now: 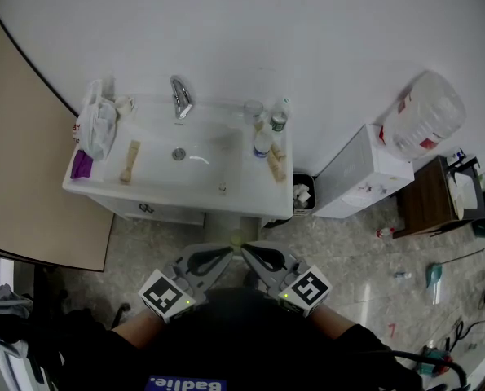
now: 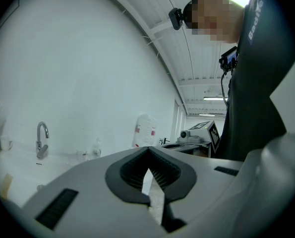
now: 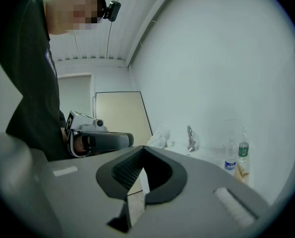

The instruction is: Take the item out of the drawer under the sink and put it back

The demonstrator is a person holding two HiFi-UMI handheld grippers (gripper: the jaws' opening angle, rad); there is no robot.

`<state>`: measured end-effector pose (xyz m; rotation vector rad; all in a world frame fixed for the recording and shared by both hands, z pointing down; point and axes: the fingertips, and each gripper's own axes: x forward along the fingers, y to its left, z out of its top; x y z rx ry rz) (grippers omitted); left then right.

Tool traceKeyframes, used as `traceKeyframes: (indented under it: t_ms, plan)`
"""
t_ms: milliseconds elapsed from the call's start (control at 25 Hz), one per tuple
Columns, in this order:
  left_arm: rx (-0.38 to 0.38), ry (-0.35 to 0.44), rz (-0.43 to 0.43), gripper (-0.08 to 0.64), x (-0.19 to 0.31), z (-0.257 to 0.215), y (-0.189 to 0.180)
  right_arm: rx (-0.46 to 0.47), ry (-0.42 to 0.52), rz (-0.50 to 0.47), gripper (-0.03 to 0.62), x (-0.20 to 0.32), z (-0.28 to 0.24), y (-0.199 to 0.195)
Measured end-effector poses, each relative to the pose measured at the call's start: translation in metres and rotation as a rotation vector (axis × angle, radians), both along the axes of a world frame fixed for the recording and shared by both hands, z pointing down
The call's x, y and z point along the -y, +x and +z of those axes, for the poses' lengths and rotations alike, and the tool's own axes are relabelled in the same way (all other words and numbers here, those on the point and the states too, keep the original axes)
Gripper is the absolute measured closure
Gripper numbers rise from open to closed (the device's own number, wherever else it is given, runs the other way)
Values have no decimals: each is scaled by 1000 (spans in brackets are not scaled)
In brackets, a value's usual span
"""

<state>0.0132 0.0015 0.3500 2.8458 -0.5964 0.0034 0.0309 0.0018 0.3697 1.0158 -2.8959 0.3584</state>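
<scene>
- The left gripper [image 2: 148, 148] has its 2 jaws pressed together at the tips, with nothing between them.
- The right gripper [image 3: 142, 148] is likewise closed tip to tip and empty.
- In the head view both grippers are held close to the person's body, well in front of the sink [image 1: 205, 187], with their tips almost meeting and both pointing toward it.
- The drawer [image 1: 148, 208] sits directly under the sink's front edge and is shut, so its contents are hidden; neither gripper touches it.
- A tap [image 1: 179, 96] stands at the back of the sink.
- A plastic bag [image 1: 95, 125] lies on the sink's left end, with a purple cloth [image 1: 81, 164] just in front of it.
- A wooden brush [image 1: 129, 161] lies on the rim left of the basin.
- 2 bottles [image 1: 262, 143] and a few small containers stand on the sink's right side.
- A small bin [image 1: 302, 192] sits on the floor just right of the sink, beside a white cabinet [image 1: 360, 173].
- A large water jug [image 1: 421, 114] stands further right of the sink, behind the cabinet.
</scene>
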Motion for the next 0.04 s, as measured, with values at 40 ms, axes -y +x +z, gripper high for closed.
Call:
traceKeyframes:
  t_ms: [40]
  plan:
    - [5, 1, 5, 555, -1, 1, 0, 1, -2, 2, 592, 0, 0, 0]
